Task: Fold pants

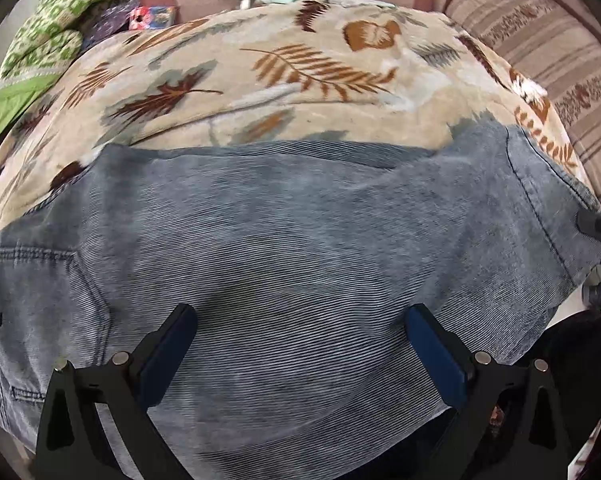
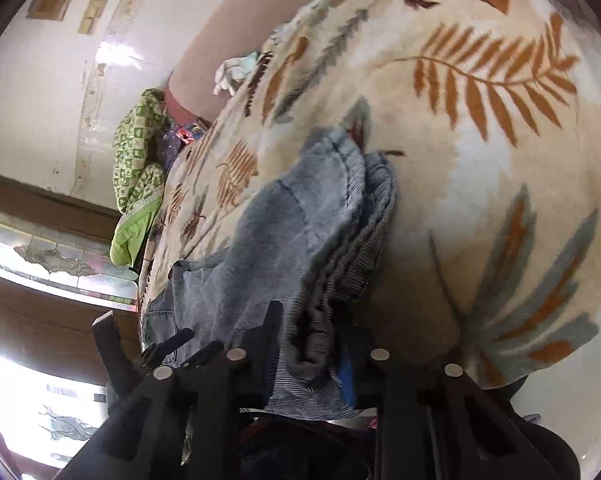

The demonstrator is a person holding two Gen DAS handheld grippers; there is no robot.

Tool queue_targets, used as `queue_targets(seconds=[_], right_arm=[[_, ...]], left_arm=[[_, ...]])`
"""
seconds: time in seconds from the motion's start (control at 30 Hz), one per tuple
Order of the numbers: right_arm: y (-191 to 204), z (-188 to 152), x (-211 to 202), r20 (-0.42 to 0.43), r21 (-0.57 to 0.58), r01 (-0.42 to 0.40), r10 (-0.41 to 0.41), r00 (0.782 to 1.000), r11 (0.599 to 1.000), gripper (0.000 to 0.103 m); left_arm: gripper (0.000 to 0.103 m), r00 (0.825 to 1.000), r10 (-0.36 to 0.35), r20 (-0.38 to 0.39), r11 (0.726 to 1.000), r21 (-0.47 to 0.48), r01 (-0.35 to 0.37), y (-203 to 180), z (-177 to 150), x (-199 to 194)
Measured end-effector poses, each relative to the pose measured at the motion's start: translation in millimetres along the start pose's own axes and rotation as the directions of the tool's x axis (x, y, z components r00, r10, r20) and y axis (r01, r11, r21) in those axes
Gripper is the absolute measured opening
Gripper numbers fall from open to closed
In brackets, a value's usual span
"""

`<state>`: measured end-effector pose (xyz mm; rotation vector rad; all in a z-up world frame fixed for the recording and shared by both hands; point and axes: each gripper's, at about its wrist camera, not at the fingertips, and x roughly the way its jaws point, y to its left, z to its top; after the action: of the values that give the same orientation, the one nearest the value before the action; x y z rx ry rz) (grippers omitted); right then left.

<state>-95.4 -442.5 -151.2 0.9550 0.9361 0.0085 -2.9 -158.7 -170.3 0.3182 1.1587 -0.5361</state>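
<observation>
Resting place: the pants [image 1: 300, 232] were spread flat on a leaf-patterned blanket [image 1: 284, 72].
Left gripper [image 1: 300, 320]: held wide apart over the denim (nothing was pinched).
Right gripper [image 2: 312, 344]: clamped on a bunched pants edge.

faded ribbed denim pants [image 1: 292, 240] (matt, finely corded) on a fuzzy leaf-print fleece blanket [image 1: 260, 80].

The left tongs [image 1: 300, 344] point steeply down, jaws spread wide apart and gripping nothing. The right tongs [image 2: 312, 344], rolled sideways, have their jaws pinched on denim bunched between them.
</observation>
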Motion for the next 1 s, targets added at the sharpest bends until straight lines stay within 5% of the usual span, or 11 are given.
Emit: queue_targets(seconds=[0.27, 0.47, 0.57, 0.67, 0.8, 1.0], right_arm=[[86.0, -8.1, 3.0, -0.006, -0.140, -0.103, 0.103, 0.995, 0.985, 0.022], [161.1, -35.6, 59.1, -0.153, -0.228, -0.205, 0.173, 0.973, 0.952, 0.023], [177.5, -50.5, 108.6, -0.267, -0.189, -0.226, 0.171, 0.948, 0.956, 0.034], [177.1, -64.6, 150.7, -0.341, -0.138, -0.233, 0.175, 0.924, 0.963, 0.061], [168.7, -65.8, 161.6, -0.340, -0.068, -0.305, 0.265, 0.902, 0.950, 0.062], [155.5, -31.3, 125.0, -0.170, -0.081, -0.333, 0.316, 0.933, 0.940, 0.065]], left_arm=[[0.103, 0.997, -0.016, 0.076, 0.991, -0.132, 0.025, 66.7, -8.0, -34.2], [0.103, 0.992, 0.021, 0.124, 0.969, -0.246, 0.010, 128.0, -21.4, -53.3], [0.103, 0.991, 0.048, 0.125, 0.949, -0.314, -0.007, 160.8, -33.1, -57.9], [0.103, 0.993, 0.062, 0.102, 0.926, -0.377, -0.019, 187.6, -45.5, -57.1], [0.103, 0.993, 0.062, 0.101, 0.920, -0.390, -0.018, 198.4, -52.7, -55.1], [0.103, 0.990, 0.056, 0.129, 0.963, -0.267, -0.020, 157.3, -38.7, -51.5]])
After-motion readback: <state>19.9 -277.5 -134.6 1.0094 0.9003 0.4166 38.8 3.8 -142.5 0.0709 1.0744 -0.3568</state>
